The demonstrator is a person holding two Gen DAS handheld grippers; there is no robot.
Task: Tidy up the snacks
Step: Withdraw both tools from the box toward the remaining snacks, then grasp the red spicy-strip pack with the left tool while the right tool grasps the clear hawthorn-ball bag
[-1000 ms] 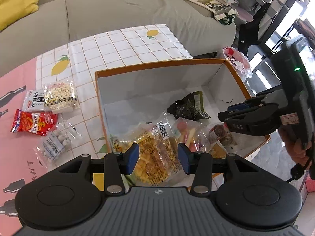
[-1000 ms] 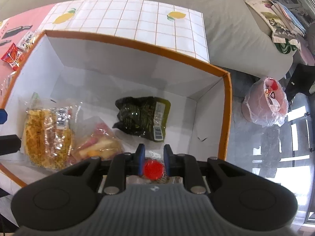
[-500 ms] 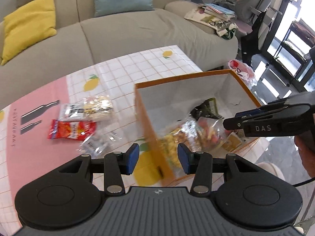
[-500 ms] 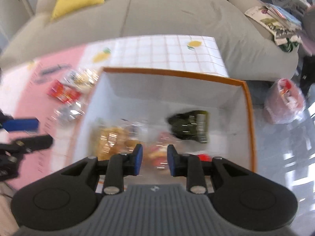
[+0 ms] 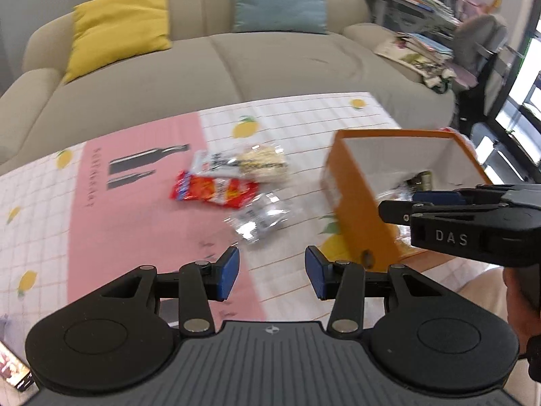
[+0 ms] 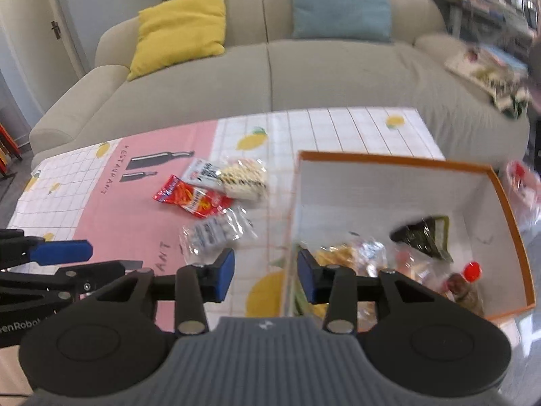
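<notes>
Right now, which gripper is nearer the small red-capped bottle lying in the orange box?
Right. The right gripper hangs over the box's near-left edge, jaws opening, empty; the bottle lies right of it. The left gripper is farther left, over the tablecloth.

Bright, even daylight enters from windows (image 5: pixel 527 77) at the right; motion blur smears both views, worst toward the edges, where fisheye distortion bends the sofa (image 6: pixel 270 77); shadows stay soft

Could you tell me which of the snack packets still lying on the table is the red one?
It is the red packet in the middle of the group, between the clear bag of pale biscuits behind it and the clear bag of white balls in front.
</notes>
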